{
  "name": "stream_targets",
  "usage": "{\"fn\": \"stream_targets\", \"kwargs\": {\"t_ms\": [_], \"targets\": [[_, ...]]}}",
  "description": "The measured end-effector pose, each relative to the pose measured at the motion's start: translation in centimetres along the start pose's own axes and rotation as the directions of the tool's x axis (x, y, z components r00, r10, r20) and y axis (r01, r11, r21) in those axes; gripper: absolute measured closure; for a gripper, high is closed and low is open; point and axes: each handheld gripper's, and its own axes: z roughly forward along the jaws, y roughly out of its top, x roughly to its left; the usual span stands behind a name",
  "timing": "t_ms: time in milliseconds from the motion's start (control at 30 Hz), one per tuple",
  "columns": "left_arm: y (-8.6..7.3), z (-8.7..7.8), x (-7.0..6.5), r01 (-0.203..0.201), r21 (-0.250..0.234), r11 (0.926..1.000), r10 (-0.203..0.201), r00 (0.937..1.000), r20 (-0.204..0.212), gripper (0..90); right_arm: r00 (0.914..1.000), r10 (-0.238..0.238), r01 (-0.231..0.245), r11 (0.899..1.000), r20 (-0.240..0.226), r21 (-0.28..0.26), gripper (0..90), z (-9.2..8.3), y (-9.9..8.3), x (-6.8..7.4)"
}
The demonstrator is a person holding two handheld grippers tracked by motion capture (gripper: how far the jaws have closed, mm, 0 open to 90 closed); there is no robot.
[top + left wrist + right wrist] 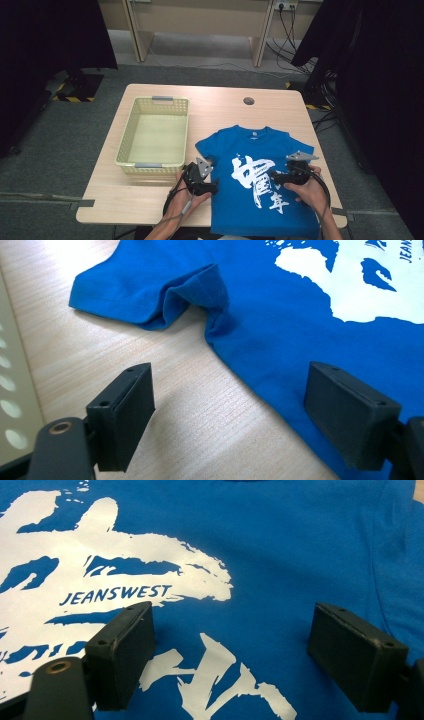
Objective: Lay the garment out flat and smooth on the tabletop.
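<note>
A blue T-shirt (255,175) with a white brush-style print lies face up on the wooden table (150,195), its hem hanging over the front edge. My left gripper (211,188) sits at the shirt's left side seam, below the sleeve (150,295). In the left gripper view it (235,410) is open, one jaw over bare wood and the other over the blue cloth (300,320). My right gripper (275,176) hovers low over the right half of the shirt. In the right gripper view it (232,650) stands open above the print (125,565), gripping nothing.
A pale yellow-green plastic basket (127,131) stands on the table left of the shirt, and its perforated wall (10,390) lies close to my left gripper. A round cable hole (248,101) is at the table's back. Dark curtains hang at both sides.
</note>
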Motion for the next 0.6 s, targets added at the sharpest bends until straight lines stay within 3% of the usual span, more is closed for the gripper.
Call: {"fn": "stream_targets", "kwargs": {"t_ms": [400,600], "targets": [[0.03,0.02,-0.02,-0.010,-0.003,0.9999,0.010,0.9999,-0.003,20.0,1.0000,0.002,-0.002,1.000,0.004,-0.001,18.8,0.59,0.62,-0.24],[-0.12,-0.21,-0.38,-0.043,-0.012,0.9990,0.043,0.9989,-0.017,20.0,1.0000,0.005,-0.005,1.000,0.007,-0.007,18.8,0.50,0.44,-0.16]]}}
